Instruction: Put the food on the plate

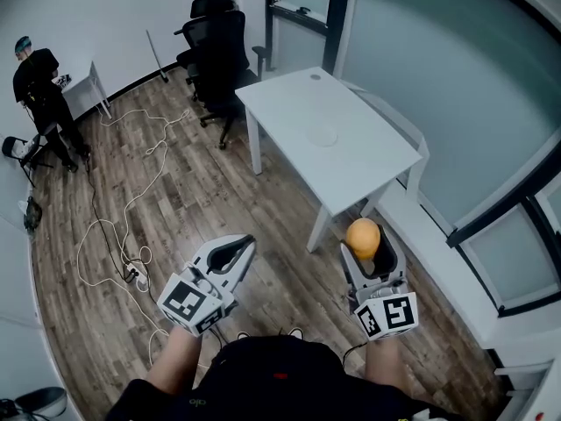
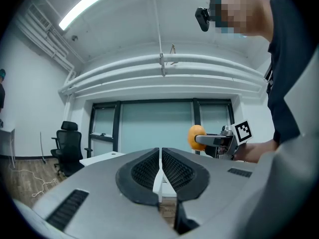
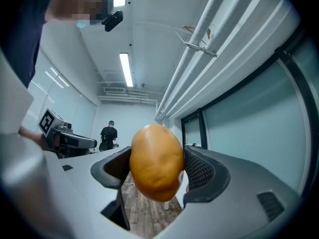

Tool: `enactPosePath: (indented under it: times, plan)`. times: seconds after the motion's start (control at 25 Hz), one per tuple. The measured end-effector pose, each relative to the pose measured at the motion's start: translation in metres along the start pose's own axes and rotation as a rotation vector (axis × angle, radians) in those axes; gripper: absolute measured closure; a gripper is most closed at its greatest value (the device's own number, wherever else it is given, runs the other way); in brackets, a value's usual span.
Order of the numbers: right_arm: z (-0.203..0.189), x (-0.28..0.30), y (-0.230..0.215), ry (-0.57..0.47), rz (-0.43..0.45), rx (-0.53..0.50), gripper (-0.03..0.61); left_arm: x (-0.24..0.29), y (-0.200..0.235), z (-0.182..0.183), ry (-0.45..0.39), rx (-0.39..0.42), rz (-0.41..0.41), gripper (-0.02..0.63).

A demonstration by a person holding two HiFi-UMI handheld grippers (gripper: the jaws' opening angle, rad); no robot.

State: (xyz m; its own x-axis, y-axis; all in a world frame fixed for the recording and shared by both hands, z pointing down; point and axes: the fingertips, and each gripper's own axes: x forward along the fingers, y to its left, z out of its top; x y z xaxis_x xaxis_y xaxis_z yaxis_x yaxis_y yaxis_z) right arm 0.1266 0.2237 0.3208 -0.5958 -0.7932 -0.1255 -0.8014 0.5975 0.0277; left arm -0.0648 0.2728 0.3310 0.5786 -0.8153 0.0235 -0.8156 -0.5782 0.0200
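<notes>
An orange-yellow, egg-shaped piece of food (image 1: pixel 362 237) sits between the jaws of my right gripper (image 1: pixel 369 254), which is shut on it. In the right gripper view the food (image 3: pixel 156 162) fills the gap between the pads of that gripper (image 3: pixel 158 176). My left gripper (image 1: pixel 240 247) is at the lower left over the wood floor, jaws shut with nothing between them (image 2: pixel 159 163). From the left gripper view the food (image 2: pixel 196 135) shows off to the right. A faint round white shape, perhaps a plate (image 1: pixel 323 136), lies on the white table (image 1: pixel 351 160) ahead.
Black office chairs (image 1: pixel 219 51) stand behind the table. Cables (image 1: pixel 123 226) trail over the wood floor at left. A person in black (image 1: pixel 39 86) stands at a small desk in the far left corner. A glass wall (image 1: pixel 456 86) runs along the right.
</notes>
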Motion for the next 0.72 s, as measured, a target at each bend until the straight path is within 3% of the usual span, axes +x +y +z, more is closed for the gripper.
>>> enactPosePath:
  times: [0.2, 0.32, 0.56, 0.72]
  plan:
    - [-0.015, -0.002, -0.032, -0.011, 0.013, 0.040, 0.236, 0.031, -0.012, -0.007, 0.040, 0.017, -0.013, 0.578]
    - [-0.028, -0.007, -0.048, 0.009, 0.028, 0.011, 0.236, 0.046, -0.024, -0.014, 0.049, 0.012, -0.010, 0.579]
    - [-0.046, 0.003, -0.078, 0.024, 0.033, 0.037, 0.236, 0.079, -0.028, -0.018, 0.089, 0.093, -0.015, 0.579]
    - [-0.052, 0.021, -0.083, 0.039, 0.037, 0.021, 0.236, 0.093, -0.014, -0.028, 0.083, 0.063, -0.032, 0.578]
